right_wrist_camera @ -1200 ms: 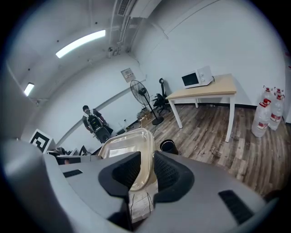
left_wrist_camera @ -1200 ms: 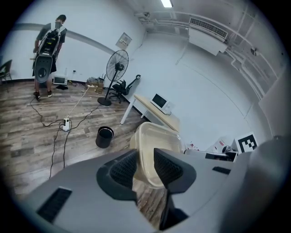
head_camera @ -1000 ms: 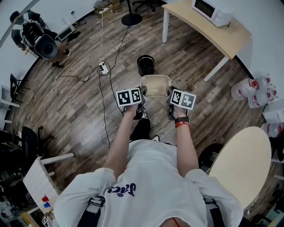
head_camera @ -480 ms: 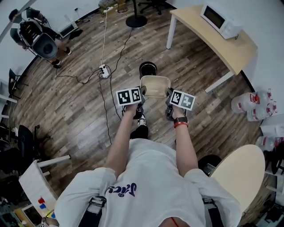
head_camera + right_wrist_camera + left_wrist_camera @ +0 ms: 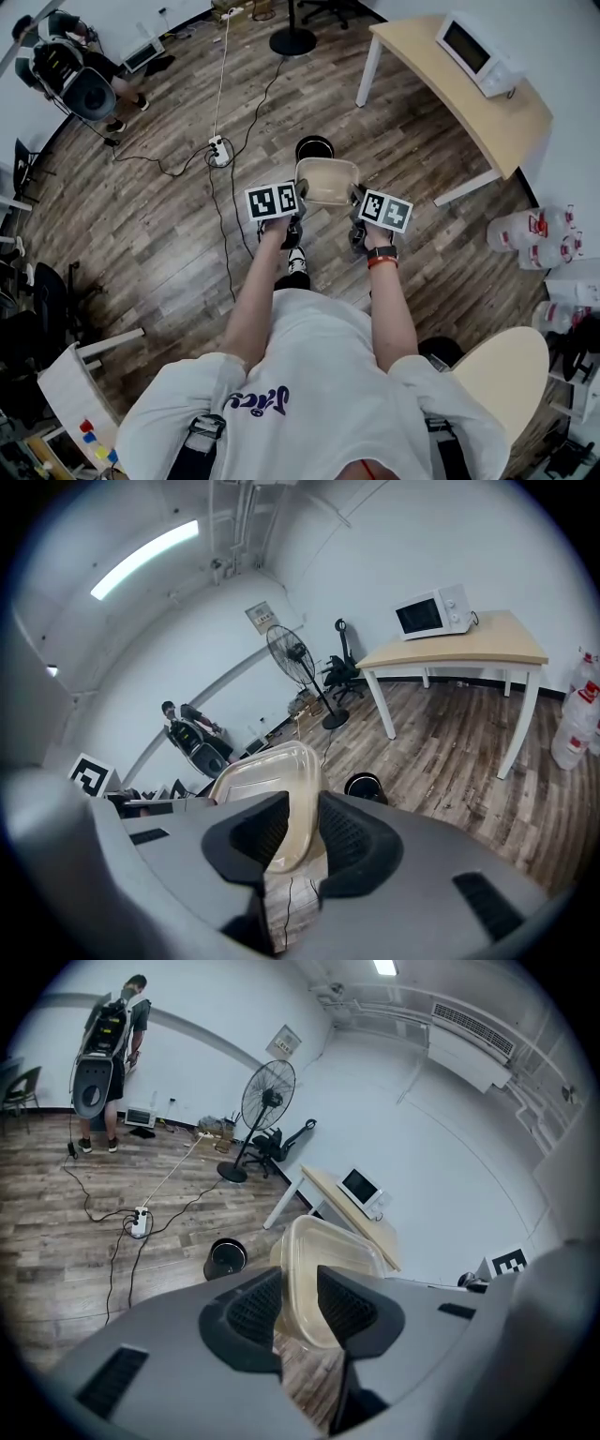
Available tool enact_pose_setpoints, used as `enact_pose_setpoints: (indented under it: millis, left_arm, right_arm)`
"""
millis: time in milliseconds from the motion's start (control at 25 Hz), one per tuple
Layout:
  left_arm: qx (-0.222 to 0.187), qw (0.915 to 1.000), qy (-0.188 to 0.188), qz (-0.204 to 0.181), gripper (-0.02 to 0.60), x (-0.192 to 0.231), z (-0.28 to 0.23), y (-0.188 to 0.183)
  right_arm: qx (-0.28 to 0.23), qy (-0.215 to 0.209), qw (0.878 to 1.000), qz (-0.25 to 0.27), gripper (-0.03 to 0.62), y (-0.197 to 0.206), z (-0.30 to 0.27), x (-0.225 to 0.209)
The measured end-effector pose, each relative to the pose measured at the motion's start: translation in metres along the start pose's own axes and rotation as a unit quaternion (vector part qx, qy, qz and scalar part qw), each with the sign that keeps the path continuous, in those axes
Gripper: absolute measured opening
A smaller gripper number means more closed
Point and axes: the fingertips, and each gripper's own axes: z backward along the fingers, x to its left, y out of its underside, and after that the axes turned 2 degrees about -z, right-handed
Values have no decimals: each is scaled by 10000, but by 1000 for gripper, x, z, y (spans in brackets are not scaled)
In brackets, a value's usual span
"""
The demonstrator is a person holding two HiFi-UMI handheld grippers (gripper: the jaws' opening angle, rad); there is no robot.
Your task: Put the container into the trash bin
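I carry a translucent beige plastic container [image 5: 328, 180] between both grippers, out in front of me over the wooden floor. My left gripper [image 5: 300, 192] is shut on its left rim, which shows clamped between the black pads in the left gripper view [image 5: 323, 1260]. My right gripper [image 5: 357, 195] holds the right rim [image 5: 272, 780] between its pads, and its jaws are opening slightly. The black round trash bin [image 5: 314, 148] stands on the floor just beyond the container; it also appears as the bin [image 5: 226, 1258] and the bin [image 5: 364, 787].
A wooden table [image 5: 469, 94] with a white microwave [image 5: 478, 52] stands at the back right. A power strip [image 5: 218, 147] and cables lie left of the bin. A person [image 5: 70, 70] stands far left. Water bottles [image 5: 530, 230] and a round table [image 5: 497, 375] are at right.
Both grippers have carried the container forward across the floor. The trash bin now sits closer, just past the container's far edge.
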Motion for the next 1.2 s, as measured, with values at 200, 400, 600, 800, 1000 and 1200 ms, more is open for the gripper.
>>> enact_pose_setpoints:
  millis: [200,400,600,800,1000,1200]
  left_arm:
    - [-15,10000,28,75,133,12,-18,-31]
    - [5,10000,43,72,133,26,-35,-56]
    - [101,9998,52,152,132,45,-50,-70]
    - [137,9994,112,307,132,67,-65,-84]
    - [127,9992,154,339,132,85,-85,-107]
    - [140,9989,189,409,130,101,-97,-125]
  right_arm:
    - [-4,18,9999,152,117,-26,-28,8]
    - [83,110,9998,146,114,-42,-55,12]
    - [328,263,9991,99,112,-46,-82,15]
    - [435,315,9985,105,110,-53,-109,20]
    - [422,392,9982,144,112,-70,-139,22]
    - [448,431,9978,236,112,-83,-160,31]
